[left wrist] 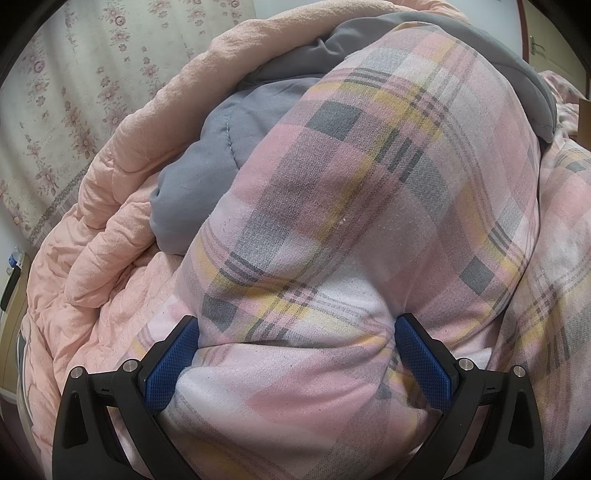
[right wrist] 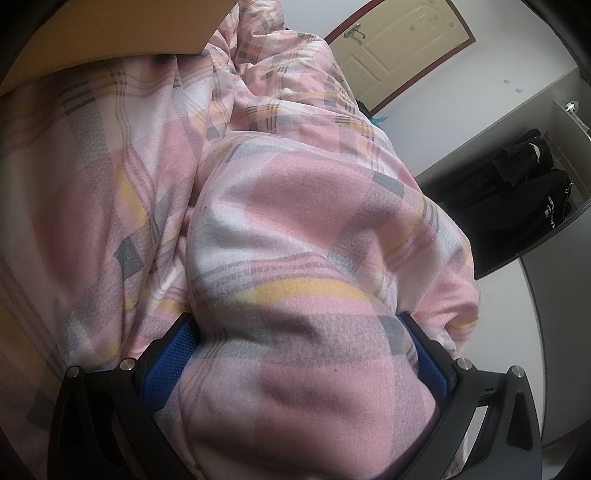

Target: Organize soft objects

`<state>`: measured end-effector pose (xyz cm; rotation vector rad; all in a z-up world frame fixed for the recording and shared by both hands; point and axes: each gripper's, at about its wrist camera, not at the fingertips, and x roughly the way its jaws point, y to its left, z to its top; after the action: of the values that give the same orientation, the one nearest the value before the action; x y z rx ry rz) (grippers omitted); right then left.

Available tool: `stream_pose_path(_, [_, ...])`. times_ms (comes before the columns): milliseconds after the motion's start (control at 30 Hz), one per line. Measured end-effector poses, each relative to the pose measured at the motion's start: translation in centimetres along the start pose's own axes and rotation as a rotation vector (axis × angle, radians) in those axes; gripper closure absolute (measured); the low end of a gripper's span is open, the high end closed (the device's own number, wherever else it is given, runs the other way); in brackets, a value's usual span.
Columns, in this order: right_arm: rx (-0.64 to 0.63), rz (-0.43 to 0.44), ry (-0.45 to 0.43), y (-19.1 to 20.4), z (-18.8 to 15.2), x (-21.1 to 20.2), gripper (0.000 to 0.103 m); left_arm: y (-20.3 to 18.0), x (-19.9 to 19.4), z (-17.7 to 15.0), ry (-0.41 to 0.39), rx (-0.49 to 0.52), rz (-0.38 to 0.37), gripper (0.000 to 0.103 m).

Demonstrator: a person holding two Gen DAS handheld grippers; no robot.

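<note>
A thick pink plaid quilt (left wrist: 369,177) fills the left wrist view in a rolled bulge. My left gripper (left wrist: 297,325) is shut on a fold of it, the blue pads (left wrist: 173,362) pressing in from both sides. A grey quilt (left wrist: 207,162) and a peach quilt (left wrist: 110,229) lie bundled behind it on the left. In the right wrist view the same plaid quilt (right wrist: 314,221) bulges between the fingers of my right gripper (right wrist: 297,325), which is shut on a thick wad of it; its blue pads (right wrist: 166,369) are partly buried in cloth.
A floral curtain (left wrist: 81,74) hangs at the back left. A cream door (right wrist: 399,44) stands beyond the bed at the upper right, with dark clothes (right wrist: 524,184) hanging in an open wardrobe. A tan board (right wrist: 110,29) edges the top left.
</note>
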<state>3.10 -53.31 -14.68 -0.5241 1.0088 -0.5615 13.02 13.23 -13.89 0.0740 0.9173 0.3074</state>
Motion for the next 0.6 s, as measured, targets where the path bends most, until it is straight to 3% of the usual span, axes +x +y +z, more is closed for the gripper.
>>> stream_pose_path(367, [-0.012,0.014,0.009,0.0,0.1,-0.1,0.001,-0.7,-0.5,0.0,-0.005,0.003,0.012,0.000])
stream_pose_path(467, [0.010,0.052,0.011,-0.9,0.3,-0.1,0.001,-0.7,-0.5,0.0,-0.006,0.003,0.012,0.000])
stream_pose_path(600, [0.145,0.156,-0.015,-3.8,0.0,-1.4,0.001,-0.7,-0.6,0.0,-0.011,0.003,0.014,0.000])
